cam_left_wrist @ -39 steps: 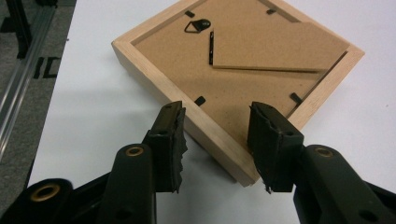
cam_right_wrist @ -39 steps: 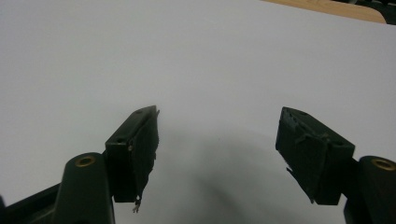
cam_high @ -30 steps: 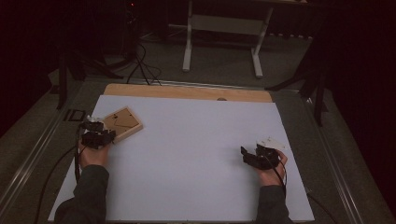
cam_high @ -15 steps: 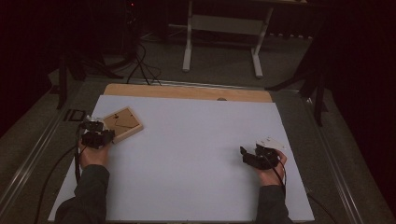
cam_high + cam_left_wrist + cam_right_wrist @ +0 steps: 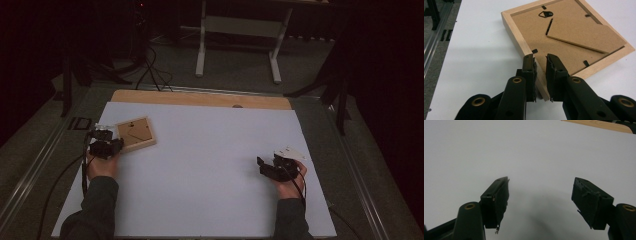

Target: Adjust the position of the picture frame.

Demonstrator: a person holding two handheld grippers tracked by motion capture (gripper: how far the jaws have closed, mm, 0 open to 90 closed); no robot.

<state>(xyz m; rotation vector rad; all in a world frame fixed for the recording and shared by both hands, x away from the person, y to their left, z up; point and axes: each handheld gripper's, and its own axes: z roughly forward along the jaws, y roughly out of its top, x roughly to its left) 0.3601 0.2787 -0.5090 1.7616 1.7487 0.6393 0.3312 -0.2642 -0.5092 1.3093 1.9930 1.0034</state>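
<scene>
left gripper (image 5: 540, 65) clamped on near edge of wooden frame (image 5: 564, 37) (face down, back panel up), frame at table's (image 5: 200, 165) left side, right gripper (image 5: 540, 195) jaws wide apart, holding nothing, over bare white surface

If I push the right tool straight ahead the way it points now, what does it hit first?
Probably nothing close. The right tool is open over the bare white table, and the way ahead looks free up to the wooden strip at the far edge. If it angles downward, it may meet the table surface first; depth is unclear.
</scene>
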